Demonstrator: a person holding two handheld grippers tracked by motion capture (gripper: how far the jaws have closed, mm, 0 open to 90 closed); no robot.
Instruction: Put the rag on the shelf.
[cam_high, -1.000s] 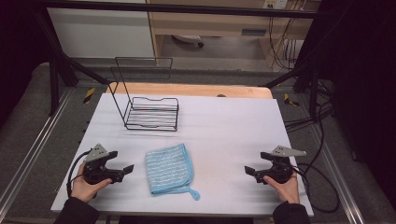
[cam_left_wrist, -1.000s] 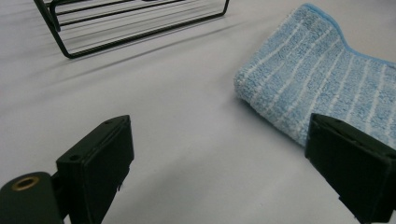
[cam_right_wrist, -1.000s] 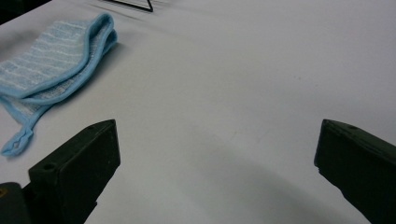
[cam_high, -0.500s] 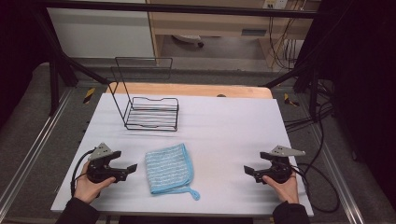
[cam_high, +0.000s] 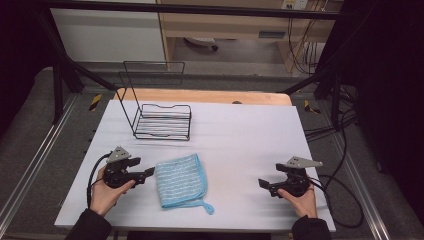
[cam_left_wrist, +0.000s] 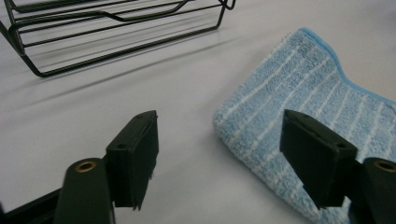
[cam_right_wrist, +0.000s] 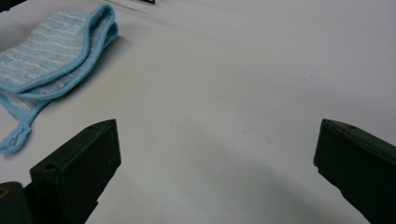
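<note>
- Blue striped cloth (cam_high: 180, 181) lies folded on the white desk (cam_high: 240, 130), near the front edge, left of centre. Darker blue binding along its edge; a small loop (cam_high: 207, 207) trails off its front right corner.
- Left gripper (cam_high: 148, 173), held low over the desk near the front left corner, jaws spread wide with nothing between them. Tips sit just beside the cloth's left edge; in the left gripper view one jaw overlaps the cloth's near fold (cam_left_wrist: 299, 116), but contact cannot be told.
- Right gripper (cam_high: 262, 183) near the front right corner, well apart from the cloth. Jaws wide apart, bare desk between them; they point left toward the cloth (cam_right_wrist: 56, 51).
- Black wire rack (cam_high: 161, 120) stands toward the back left of the desk, behind the cloth, apart from it.
</note>
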